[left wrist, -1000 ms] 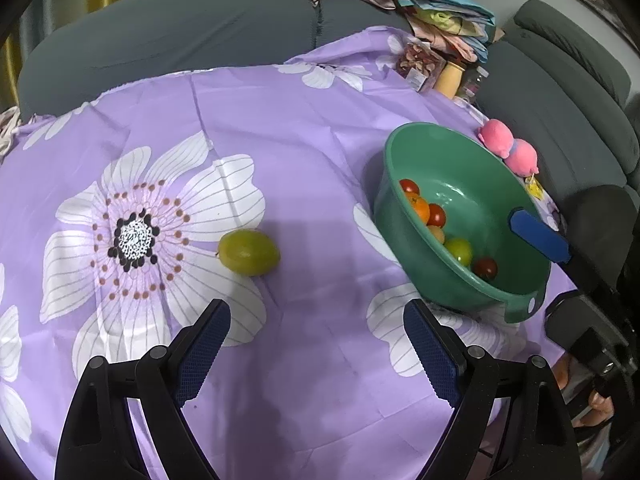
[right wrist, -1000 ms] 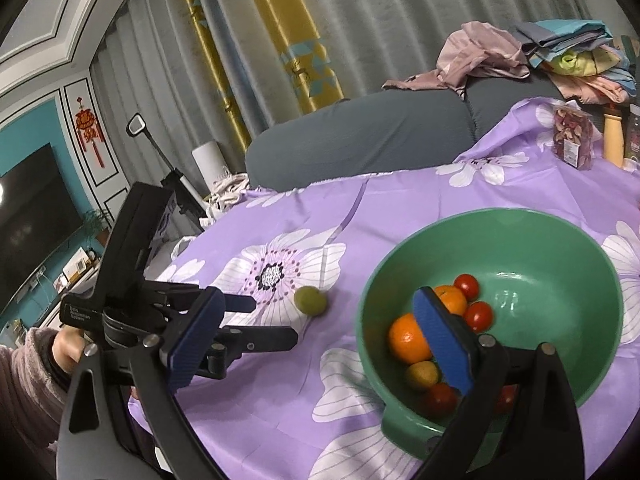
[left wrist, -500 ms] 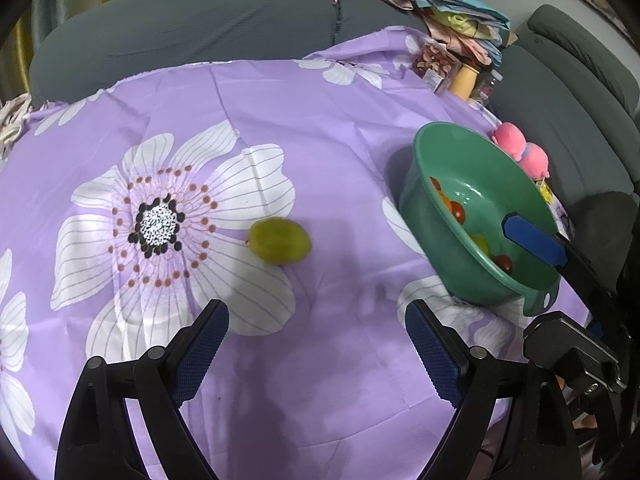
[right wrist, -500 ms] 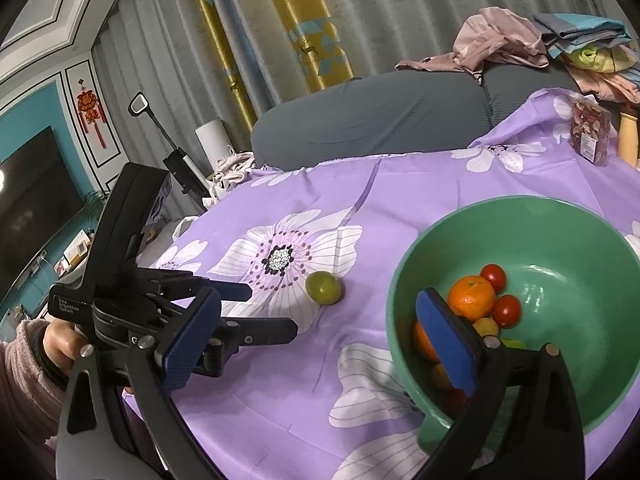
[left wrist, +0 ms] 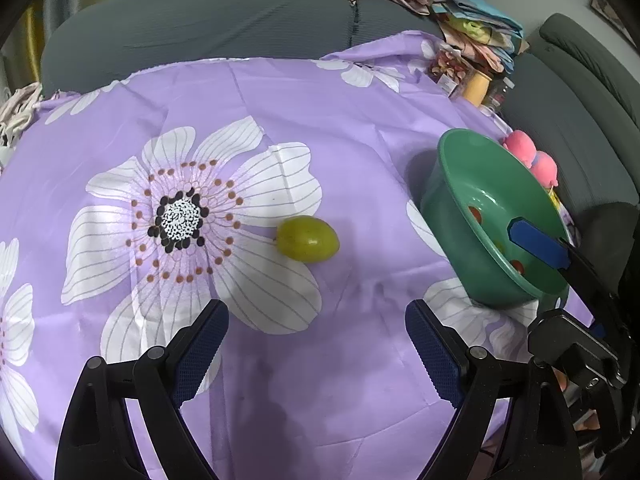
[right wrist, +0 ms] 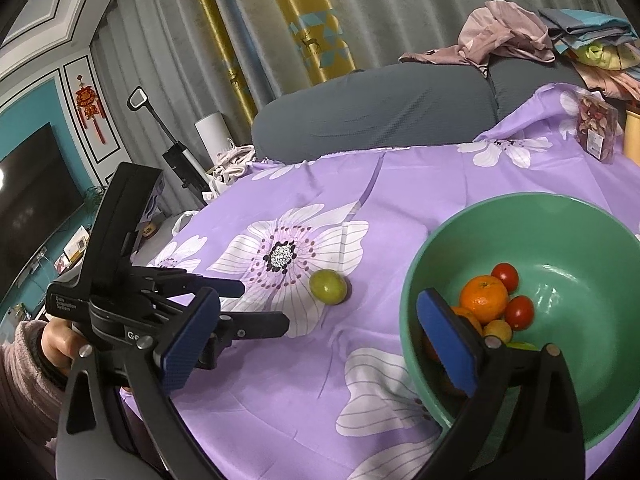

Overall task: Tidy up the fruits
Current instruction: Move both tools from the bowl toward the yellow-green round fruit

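- Two hand-held grippers are being held over a table that is being covered by a purple cloth [left wrist: 360,120] printed with large white flowers.
- One green fruit [left wrist: 307,239] is being left alone on the cloth, lying on a white petal just beside a flower's dark centre, well apart from the green bowl [left wrist: 452,200].
- The left gripper [left wrist: 316,350] is being pointed down at the cloth with its blue-padded fingers spread wide; nothing is being held between them, and the green fruit is being framed just beyond the tips.
- The right gripper [right wrist: 316,332] is being held low over the near rim of the bowl, its fingers also being kept wide apart and empty; one finger is being seen in front of the bowl's inside.
- Inside the bowl, an orange [right wrist: 484,298], red tomatoes [right wrist: 505,276] and a small yellow fruit [right wrist: 498,330] are being kept together.
- A hand [right wrist: 56,340] in a fuzzy sleeve is being seen gripping the left gripper's handle.
- Pink toys [left wrist: 532,156] are being shown just behind the bowl, at the table's edge.
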Available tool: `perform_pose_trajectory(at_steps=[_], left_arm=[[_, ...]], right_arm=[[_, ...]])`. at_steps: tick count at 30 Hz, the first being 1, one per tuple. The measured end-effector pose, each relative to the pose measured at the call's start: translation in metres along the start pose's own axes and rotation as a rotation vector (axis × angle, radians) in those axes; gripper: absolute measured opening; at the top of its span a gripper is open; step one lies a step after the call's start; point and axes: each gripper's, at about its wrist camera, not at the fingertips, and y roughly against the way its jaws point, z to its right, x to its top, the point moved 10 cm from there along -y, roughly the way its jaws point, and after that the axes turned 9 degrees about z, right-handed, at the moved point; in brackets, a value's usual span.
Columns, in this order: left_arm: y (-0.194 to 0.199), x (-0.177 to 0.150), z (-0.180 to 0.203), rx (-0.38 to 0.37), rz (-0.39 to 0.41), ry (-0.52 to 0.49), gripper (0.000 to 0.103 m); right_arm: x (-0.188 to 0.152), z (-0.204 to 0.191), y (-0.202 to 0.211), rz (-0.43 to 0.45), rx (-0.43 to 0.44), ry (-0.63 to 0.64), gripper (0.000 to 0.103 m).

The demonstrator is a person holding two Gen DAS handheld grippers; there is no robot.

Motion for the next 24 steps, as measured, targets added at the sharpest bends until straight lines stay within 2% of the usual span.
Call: perform_pose_trajectory(at_steps=[24], left_arm=[[0.002,0.01,-0.018,-0.008,0.022,0.037,0.09]], right_arm=[[-0.012,0.003,-0.016,-0.066,-0.028,0.015,0.1]])
